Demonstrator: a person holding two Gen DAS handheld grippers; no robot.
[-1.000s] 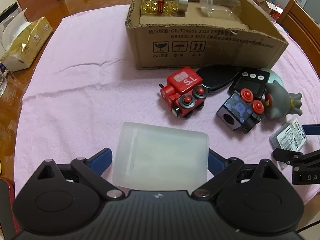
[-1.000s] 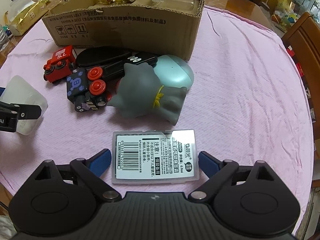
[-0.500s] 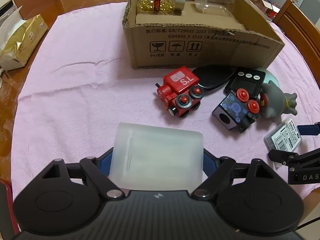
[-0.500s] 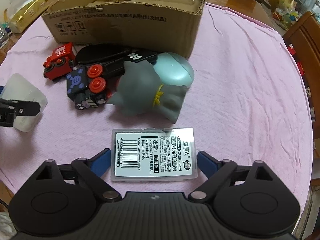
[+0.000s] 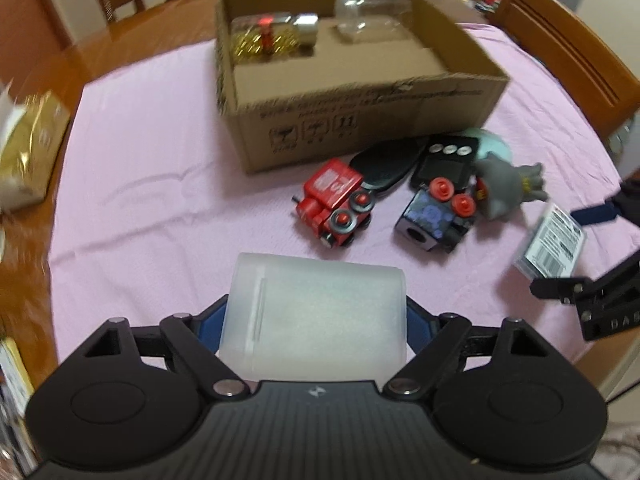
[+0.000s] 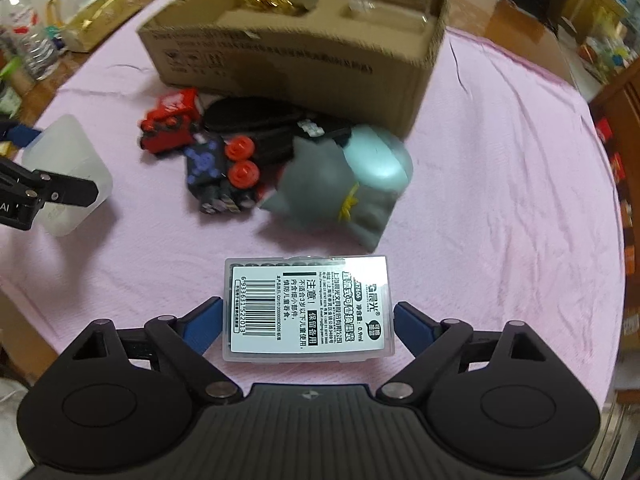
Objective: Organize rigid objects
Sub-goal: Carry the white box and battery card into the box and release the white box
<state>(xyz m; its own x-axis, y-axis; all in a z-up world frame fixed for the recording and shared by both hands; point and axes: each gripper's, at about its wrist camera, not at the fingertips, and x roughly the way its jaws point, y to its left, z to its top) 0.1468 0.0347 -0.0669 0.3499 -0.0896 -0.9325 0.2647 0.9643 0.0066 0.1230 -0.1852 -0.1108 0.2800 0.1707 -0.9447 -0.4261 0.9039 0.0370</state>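
My left gripper (image 5: 316,308) is shut on a frosted white plastic box (image 5: 320,320), held clear above the pink cloth. The right wrist view shows that box (image 6: 68,168) at far left. My right gripper (image 6: 306,308) is shut on a flat clear case with a barcode label (image 6: 308,308); both blue pads press its short sides. An open cardboard box (image 5: 360,92) at the back holds a bottle of gold capsules (image 5: 272,36) and a clear jar (image 5: 372,12). In front of it lie a red toy train (image 5: 334,200), a blue-black toy (image 5: 434,216) and a grey figure (image 5: 508,188).
A black oval case (image 5: 384,164), a black remote (image 5: 448,160) and a teal domed object (image 6: 380,156) crowd the box's front wall. A gold package (image 5: 28,148) lies at the left table edge, a water bottle (image 6: 24,28) beyond it. Wooden chairs (image 5: 568,48) ring the table.
The left gripper closed on the frosted box and lifted it. The right gripper tightened on the labelled case and rose with it. Both views now look down from higher up.
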